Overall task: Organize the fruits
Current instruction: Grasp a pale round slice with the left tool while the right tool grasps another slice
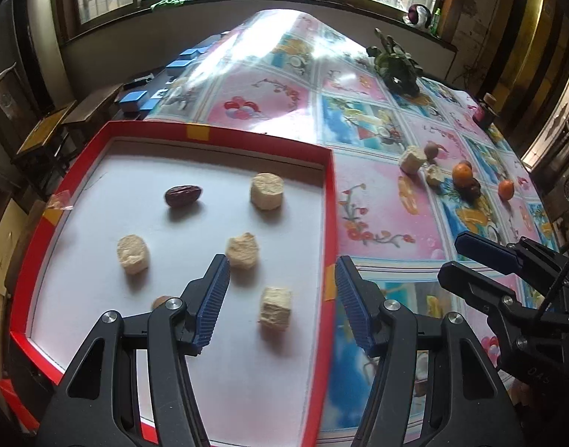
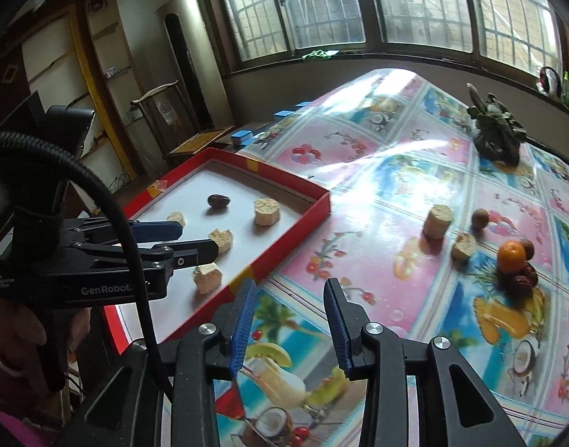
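Both jaws apart, empty – glossy patterned tablecloth (image 2: pixel 414 193), red tray (image 1: pixel 331 201), barred windows (image 2: pixel 321 3)

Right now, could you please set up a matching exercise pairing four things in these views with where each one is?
Things:
1. dark red date
2. orange tangerine
3. green plant
4. left gripper

Places:
A. far end of the tablecloth, by the window
B. above the red tray
C. inside the red tray
D. on the tablecloth, outside the tray

Pairs: 1-C, 2-D, 3-A, 4-B

Home room, barred windows (image 2: pixel 321 11), printed tablecloth (image 1: pixel 269 85) (glossy)
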